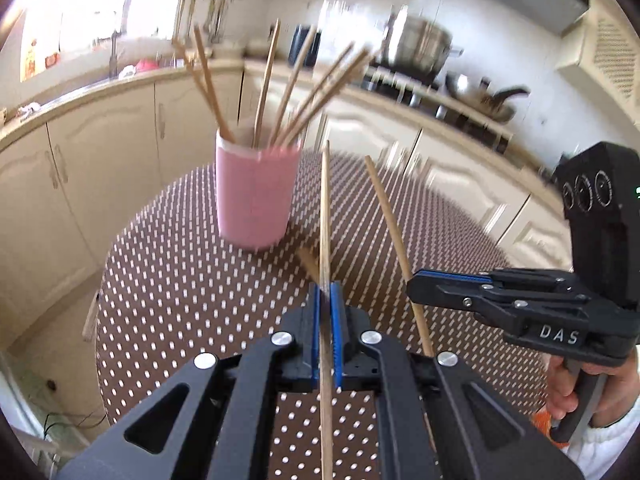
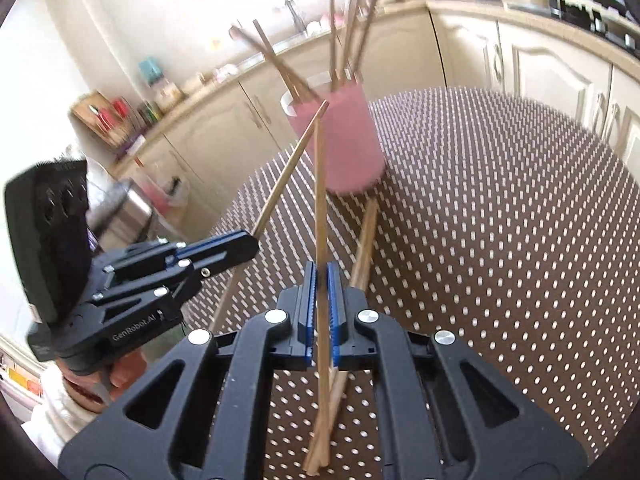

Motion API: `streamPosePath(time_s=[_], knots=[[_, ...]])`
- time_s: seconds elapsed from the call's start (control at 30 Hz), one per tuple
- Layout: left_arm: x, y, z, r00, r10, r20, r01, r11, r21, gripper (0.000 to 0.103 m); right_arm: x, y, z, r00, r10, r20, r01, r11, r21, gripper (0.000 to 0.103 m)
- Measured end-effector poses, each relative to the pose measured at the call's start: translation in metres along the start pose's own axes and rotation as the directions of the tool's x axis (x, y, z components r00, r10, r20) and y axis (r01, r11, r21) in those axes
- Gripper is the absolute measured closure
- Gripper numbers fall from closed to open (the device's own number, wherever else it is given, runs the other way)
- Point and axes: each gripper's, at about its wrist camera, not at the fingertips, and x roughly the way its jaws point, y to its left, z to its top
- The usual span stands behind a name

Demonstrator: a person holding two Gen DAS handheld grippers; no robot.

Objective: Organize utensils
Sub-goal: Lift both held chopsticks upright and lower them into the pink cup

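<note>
Two black grippers: left gripper point(image 2: 256, 246), right gripper point(image 1: 412, 286). Blue ribbed pads point(image 1: 338, 340) inside angular fingers, round silver screws point(image 1: 282, 338) at pivots. White lettering "DAS" and "GenRobot.AI" on bodies. White sleeve point(image 2: 60, 408) at wrist.

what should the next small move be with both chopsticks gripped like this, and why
Probably carry both toward the pink cup: each tongs, left and right, is shut on a chopstick lifted off the table, and the cup already holds the others upright.
</note>
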Motion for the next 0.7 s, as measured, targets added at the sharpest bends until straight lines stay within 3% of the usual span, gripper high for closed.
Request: streamPosePath(time_s=[0.13,0.37,0.6,0.7], knots=[[-0.023,0.001,0.008,0.991,0.003,0.135,-0.001,1.0,-0.014,0.097,-0.025,0.008,0.011,0.993,0.027,0.112,-0.025,1.0,-0.014,0.097],[-0.046,0.007,0.023,0.947,-0.021,0.32,0.026,1.0,-0.012,0.097,-0.045,0.024,0.04,0.966,0.037,0.256,-0.02,0.997,-0.069,0.097],[-0.055,0.015,0.045,0.885,-0.018,0.466,0.036,0.999,-0.03,0.097,-0.04,0.041,0.081,0.925,0.008,0.38,0.032,0.995,-0.099,0.097],[-0.063,0.019,0.059,0.838,0.006,0.546,0.027,0.998,-0.052,0.097,-0.036,0.044,0.098,0.902,-0.009,0.431,0.063,0.992,-0.113,0.097]])
